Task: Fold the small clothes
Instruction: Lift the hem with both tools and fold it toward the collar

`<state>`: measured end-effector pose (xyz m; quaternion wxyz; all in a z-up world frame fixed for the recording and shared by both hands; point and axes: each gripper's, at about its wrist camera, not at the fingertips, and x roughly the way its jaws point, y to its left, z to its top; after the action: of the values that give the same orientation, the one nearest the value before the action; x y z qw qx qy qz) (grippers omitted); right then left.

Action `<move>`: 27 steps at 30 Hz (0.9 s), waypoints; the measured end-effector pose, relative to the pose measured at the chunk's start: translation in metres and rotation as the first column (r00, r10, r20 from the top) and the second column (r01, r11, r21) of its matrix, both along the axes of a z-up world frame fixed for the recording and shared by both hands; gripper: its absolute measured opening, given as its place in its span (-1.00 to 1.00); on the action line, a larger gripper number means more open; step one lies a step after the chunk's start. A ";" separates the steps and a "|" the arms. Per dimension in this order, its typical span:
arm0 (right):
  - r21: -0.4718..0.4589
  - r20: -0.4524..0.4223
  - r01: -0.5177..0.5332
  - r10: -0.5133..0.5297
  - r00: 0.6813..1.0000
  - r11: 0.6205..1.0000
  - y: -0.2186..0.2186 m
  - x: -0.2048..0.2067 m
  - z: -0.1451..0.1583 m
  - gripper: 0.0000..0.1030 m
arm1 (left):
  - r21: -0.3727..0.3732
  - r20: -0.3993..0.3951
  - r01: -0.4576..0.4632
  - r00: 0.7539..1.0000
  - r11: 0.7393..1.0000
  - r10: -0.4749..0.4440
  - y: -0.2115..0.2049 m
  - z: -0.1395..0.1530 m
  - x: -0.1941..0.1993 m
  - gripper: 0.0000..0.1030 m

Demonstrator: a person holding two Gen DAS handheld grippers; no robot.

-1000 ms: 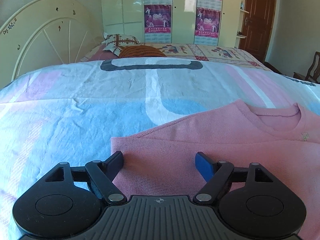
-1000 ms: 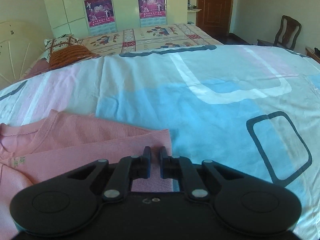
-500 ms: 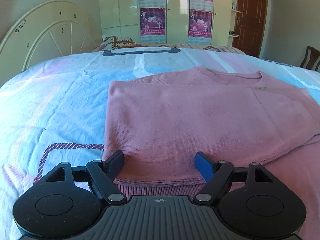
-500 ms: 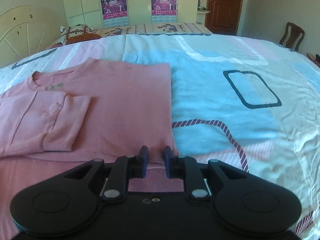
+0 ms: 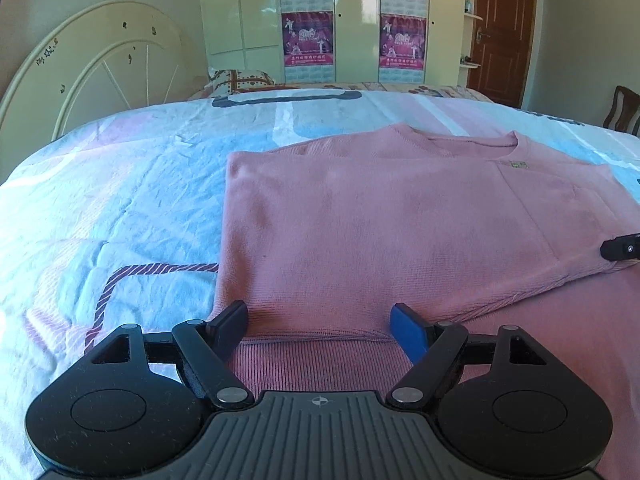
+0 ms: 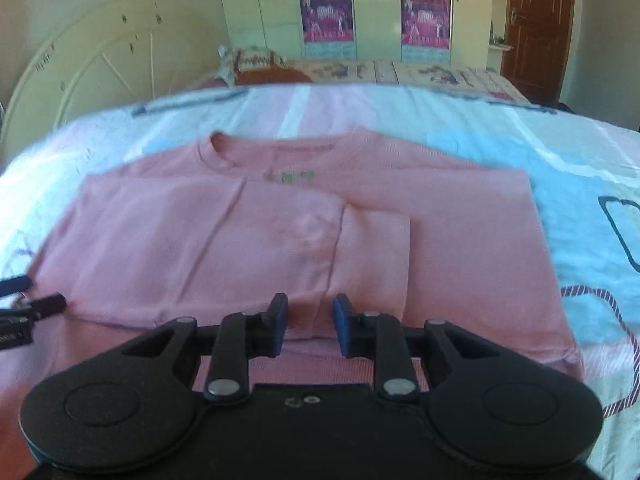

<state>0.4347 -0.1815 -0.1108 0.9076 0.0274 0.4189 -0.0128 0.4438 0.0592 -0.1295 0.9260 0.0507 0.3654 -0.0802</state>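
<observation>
One pink sweater (image 5: 360, 232) lies flat on the bedsheet (image 5: 120, 208), and it fills the centre and the right of the left wrist view. It is a soft ribbed knit with a round neck at its far end and a small green label (image 6: 297, 177) under the collar. Both sleeves are folded across the chest; in the right wrist view the two cuffs meet near the centre of the frame, just before the hem.

In the left wrist view the left edge of the sweater runs straight from the upper centre down to the lower left, and beside it the sheet is bare to the left border of the frame. In the right wrist view bare sheet also lies to the right of the sweater.

The left gripper (image 5: 319, 320) has its jaws spread wide, one on each side of the hem band, and it grasps nothing. The right gripper (image 6: 308, 326) has its jaws partly parted over the hem near the cuffs; this view is a little blurred, but they seem released, with no cloth between them.

There are two grippers, and one headboard (image 5: 100, 68) at the upper left.
</observation>
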 end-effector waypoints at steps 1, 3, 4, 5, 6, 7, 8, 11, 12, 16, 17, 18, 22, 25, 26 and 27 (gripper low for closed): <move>-0.013 0.010 0.000 0.000 1.000 1.000 0.000 -0.002 -0.002 -0.57 | -0.014 -0.004 -0.001 1.000 1.000 0.001 0.002 0.000 0.001 0.51; -0.021 0.008 0.002 -0.002 1.000 1.000 0.000 -0.005 -0.001 -0.57 | -0.019 -0.011 -0.001 1.000 1.000 0.001 0.003 0.000 0.001 0.51; -0.024 0.006 0.000 0.000 1.000 1.000 0.001 -0.007 -0.001 -0.57 | -0.010 -0.009 0.000 1.000 1.000 -0.001 0.002 0.000 0.001 0.51; -0.028 0.005 -0.004 0.004 1.000 1.000 0.002 -0.010 -0.002 -0.57 | -0.002 -0.007 0.000 1.000 1.000 0.000 0.000 -0.001 0.000 0.51; -0.027 0.006 -0.006 0.006 1.000 1.000 0.001 -0.011 -0.002 -0.57 | 0.005 -0.005 -0.002 1.000 1.000 0.002 -0.001 -0.002 -0.001 0.51; -0.028 0.007 -0.008 0.008 1.000 1.000 0.001 -0.012 -0.002 -0.57 | 0.014 -0.005 -0.003 1.000 1.000 0.003 -0.003 -0.002 -0.001 0.52; -0.035 0.005 -0.012 0.012 1.000 0.999 0.002 -0.012 -0.002 -0.57 | 0.022 -0.009 -0.006 1.000 1.000 0.006 -0.004 0.000 -0.001 0.52; -0.043 -0.001 -0.018 0.018 1.000 0.999 0.005 -0.017 0.009 -0.52 | 0.087 -0.037 -0.012 0.999 0.996 0.015 -0.012 0.011 -0.008 0.52; -0.036 0.025 -0.013 0.014 1.000 0.999 0.003 -0.026 0.017 -0.48 | 0.108 -0.021 -0.014 1.000 0.994 0.017 -0.014 0.017 -0.017 0.52; 0.009 0.103 -0.012 0.011 0.995 1.000 -0.016 -0.082 0.043 -0.38 | 0.115 0.005 -0.022 1.000 0.993 0.021 -0.009 0.029 -0.063 0.60; 0.013 0.108 -0.013 0.012 0.994 1.000 -0.022 -0.099 0.047 -0.38 | 0.125 0.007 -0.026 1.000 0.992 0.025 -0.009 0.029 -0.075 0.64; 0.013 0.105 -0.010 0.009 0.994 1.000 -0.027 -0.113 0.048 -0.38 | 0.133 0.004 -0.029 1.000 0.991 0.029 -0.007 0.029 -0.088 0.65; 0.050 0.083 0.014 -0.018 0.996 0.999 -0.056 -0.175 0.053 -0.31 | 0.120 -0.009 -0.043 0.999 0.992 0.045 0.005 0.028 -0.139 0.75; 0.092 0.067 0.047 -0.054 0.996 0.995 -0.077 -0.216 0.051 -0.16 | 0.069 -0.027 -0.058 0.998 0.996 0.060 0.020 0.029 -0.176 0.75; 0.105 0.060 0.061 -0.067 0.996 0.993 -0.082 -0.227 0.049 -0.15 | 0.032 -0.038 -0.063 0.997 0.998 0.064 0.027 0.028 -0.188 0.75; 0.124 0.048 0.075 -0.082 0.996 0.989 -0.089 -0.239 0.046 -0.15 | 0.000 -0.046 -0.071 0.996 0.998 0.071 0.033 0.028 -0.199 0.75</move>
<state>0.1958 -0.2702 -0.0647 0.9137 0.0996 0.3933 -0.0221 0.2448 0.0921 -0.1016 0.9197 0.0350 0.3879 -0.0490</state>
